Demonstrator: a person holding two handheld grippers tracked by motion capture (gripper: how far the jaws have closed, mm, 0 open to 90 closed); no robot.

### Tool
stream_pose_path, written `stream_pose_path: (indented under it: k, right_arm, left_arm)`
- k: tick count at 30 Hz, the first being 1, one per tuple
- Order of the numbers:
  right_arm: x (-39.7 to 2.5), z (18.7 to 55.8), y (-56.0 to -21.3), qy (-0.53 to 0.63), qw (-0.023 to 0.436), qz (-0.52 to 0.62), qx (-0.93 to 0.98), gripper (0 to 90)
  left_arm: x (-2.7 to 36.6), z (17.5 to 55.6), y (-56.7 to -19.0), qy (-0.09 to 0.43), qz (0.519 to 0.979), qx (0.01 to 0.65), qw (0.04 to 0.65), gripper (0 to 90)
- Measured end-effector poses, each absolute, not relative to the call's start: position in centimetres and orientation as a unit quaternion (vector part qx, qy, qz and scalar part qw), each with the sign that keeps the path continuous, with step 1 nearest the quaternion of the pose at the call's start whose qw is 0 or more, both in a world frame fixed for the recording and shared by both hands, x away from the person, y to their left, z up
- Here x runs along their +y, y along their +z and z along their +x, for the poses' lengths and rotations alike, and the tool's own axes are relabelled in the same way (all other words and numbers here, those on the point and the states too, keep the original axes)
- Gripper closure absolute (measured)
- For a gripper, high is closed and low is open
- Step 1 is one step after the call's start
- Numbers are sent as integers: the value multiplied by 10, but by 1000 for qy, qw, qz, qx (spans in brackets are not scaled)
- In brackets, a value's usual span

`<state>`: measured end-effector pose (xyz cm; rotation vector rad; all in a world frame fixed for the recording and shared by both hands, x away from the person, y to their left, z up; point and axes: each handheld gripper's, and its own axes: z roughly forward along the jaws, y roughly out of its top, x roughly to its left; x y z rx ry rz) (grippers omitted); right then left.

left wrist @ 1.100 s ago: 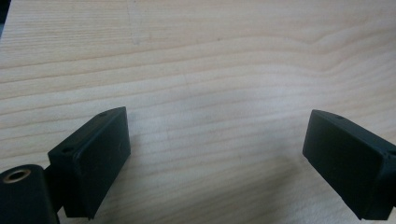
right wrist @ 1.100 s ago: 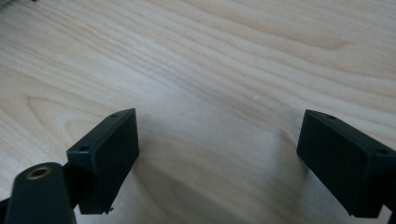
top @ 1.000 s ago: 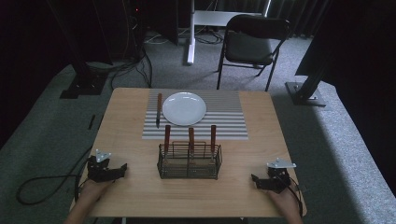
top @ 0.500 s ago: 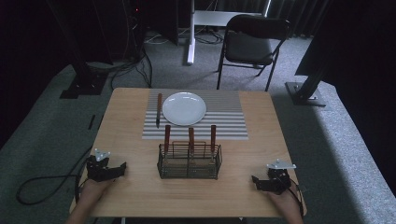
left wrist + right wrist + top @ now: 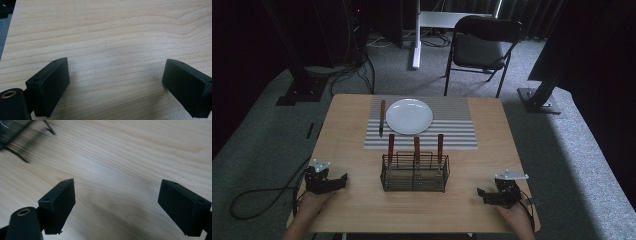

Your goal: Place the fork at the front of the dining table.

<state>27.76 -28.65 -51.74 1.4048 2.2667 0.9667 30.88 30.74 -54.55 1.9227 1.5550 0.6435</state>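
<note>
A black wire basket (image 5: 414, 174) stands on the wooden table (image 5: 462, 200), near the front middle, with three brown-handled utensils (image 5: 416, 148) upright in it. Behind it a white plate (image 5: 409, 116) lies on a striped grey mat (image 5: 452, 131), and a brown-handled knife (image 5: 382, 116) lies left of the plate. My left gripper (image 5: 343, 179) rests low at the front left, open over bare wood (image 5: 115, 75). My right gripper (image 5: 482, 194) sits at the front right, open over bare wood (image 5: 116, 202). A corner of the basket (image 5: 15, 135) appears blurred in the right gripper view.
A black folding chair (image 5: 482, 47) and a white desk leg (image 5: 416, 35) stand beyond the table's far edge. Black stands (image 5: 537, 95) and cables (image 5: 257, 197) lie on the grey carpet around the table.
</note>
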Motion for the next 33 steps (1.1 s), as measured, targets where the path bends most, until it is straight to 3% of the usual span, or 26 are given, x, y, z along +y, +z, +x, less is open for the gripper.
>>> stream_pose_path:
  k: [24,33]
  right_arm:
    - [-224,286,-419,432,148,420,785,163]
    - [-188,307,-405,436,136,402,794,175]
  left_arm:
    - [307,309,-546,241,721,582,289,74]
    - [307,309,-546,241,721,582,289,74]
